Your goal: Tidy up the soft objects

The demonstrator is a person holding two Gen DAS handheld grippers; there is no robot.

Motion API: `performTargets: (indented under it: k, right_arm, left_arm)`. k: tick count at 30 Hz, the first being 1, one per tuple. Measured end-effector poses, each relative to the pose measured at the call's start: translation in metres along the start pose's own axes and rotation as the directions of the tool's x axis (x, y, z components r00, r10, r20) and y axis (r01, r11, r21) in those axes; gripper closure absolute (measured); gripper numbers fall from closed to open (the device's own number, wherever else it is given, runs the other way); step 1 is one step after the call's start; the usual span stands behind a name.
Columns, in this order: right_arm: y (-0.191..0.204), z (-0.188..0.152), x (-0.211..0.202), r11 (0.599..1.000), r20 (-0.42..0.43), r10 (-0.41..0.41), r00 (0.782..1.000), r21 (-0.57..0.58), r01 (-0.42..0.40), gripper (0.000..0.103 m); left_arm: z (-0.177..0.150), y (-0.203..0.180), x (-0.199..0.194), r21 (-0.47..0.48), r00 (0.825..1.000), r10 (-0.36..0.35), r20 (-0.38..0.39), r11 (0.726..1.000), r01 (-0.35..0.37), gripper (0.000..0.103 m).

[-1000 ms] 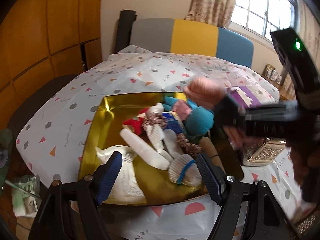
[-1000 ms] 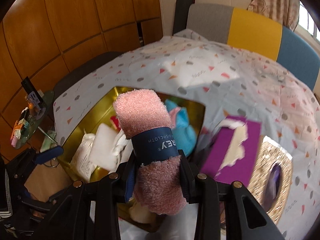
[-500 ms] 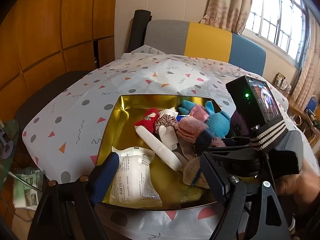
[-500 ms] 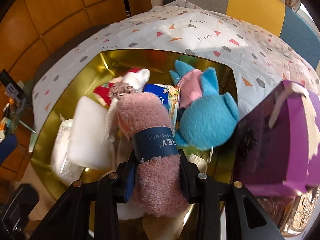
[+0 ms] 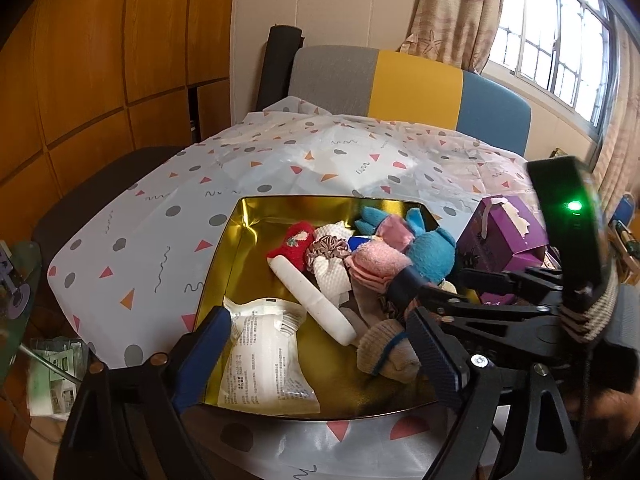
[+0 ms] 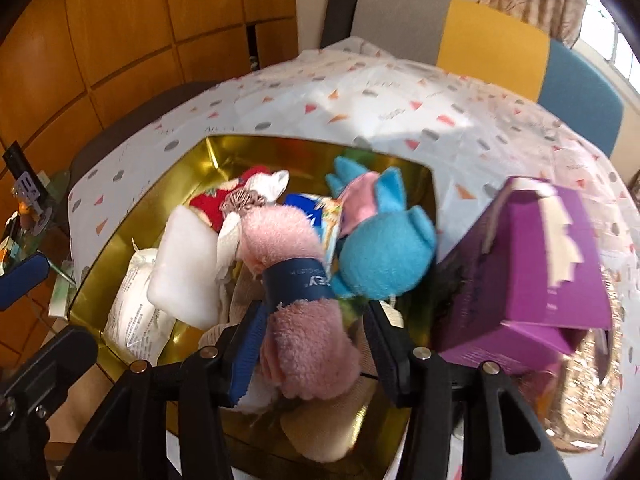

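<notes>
A gold tray (image 5: 240, 240) on the patterned tablecloth holds a pile of soft things. Among them are a blue plush (image 5: 432, 252), a red sock (image 5: 292, 244), a beige sock (image 5: 384, 352), a white tube (image 5: 312, 300) and a white packet (image 5: 268, 360). A pink rolled towel (image 6: 296, 280) with a dark blue band lies on the pile beside the blue plush (image 6: 380, 256). My right gripper (image 6: 316, 344) straddles its near end; the jaws are opening and the right pad stands off the towel. Over the tray's near edge my left gripper (image 5: 320, 352) hangs open, its jaws still widening, holding nothing.
A purple box (image 6: 540, 264) stands just right of the tray, partly on a woven mat (image 6: 588, 392). A grey, yellow and blue chair (image 5: 416, 80) is behind the table. Wooden wall panels run along the left. A cluttered glass side table (image 5: 16, 280) sits at the lower left.
My right gripper came down from above the table into the tray with the pink towel, and its jaws have parted from the towel. The left jaws have spread a little wider.
</notes>
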State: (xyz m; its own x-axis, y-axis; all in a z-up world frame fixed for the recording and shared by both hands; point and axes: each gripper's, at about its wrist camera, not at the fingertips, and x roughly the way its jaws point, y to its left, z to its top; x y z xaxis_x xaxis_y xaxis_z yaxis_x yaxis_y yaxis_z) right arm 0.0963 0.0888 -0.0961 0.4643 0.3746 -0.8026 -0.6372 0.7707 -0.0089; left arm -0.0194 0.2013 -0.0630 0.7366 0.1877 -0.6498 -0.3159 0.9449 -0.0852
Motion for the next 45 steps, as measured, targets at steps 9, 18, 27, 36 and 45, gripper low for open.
performTargets:
  k: [9, 18, 27, 36, 45]
  right_arm:
    - [-0.017, -0.020, -0.047, 0.989, 0.125, -0.130, 0.984, 0.082, 0.120, 0.052]
    - [-0.049, -0.050, -0.087, 0.937, 0.179, -0.282, 0.942, 0.261, 0.231, 0.052]
    - [-0.066, -0.070, -0.101, 0.910, 0.180, -0.325, 0.928, 0.327, 0.255, 0.052]
    - [-0.073, -0.077, -0.103, 0.901, 0.181, -0.334, 0.925, 0.349, 0.257, 0.052]
    - [-0.073, -0.077, -0.103, 0.900, 0.182, -0.336, 0.924, 0.352, 0.258, 0.052]
  left_arm:
    - [0.000, -0.021, -0.009, 0.035, 1.000, -0.010, 0.018, 0.999, 0.010, 0.009]
    - [0.000, -0.052, -0.020, 0.065, 0.998, -0.023, 0.054, 0.998, 0.020, 0.001]
    - [-0.006, -0.075, -0.025, 0.105, 0.998, -0.024, 0.060, 0.994, 0.018, 0.000]
    - [-0.007, -0.079, -0.026, 0.106, 0.998, -0.020, 0.061, 0.994, 0.014, 0.000]
    - [-0.008, -0.079, -0.027, 0.100, 0.998, -0.023, 0.065, 0.995, 0.017, 0.000]
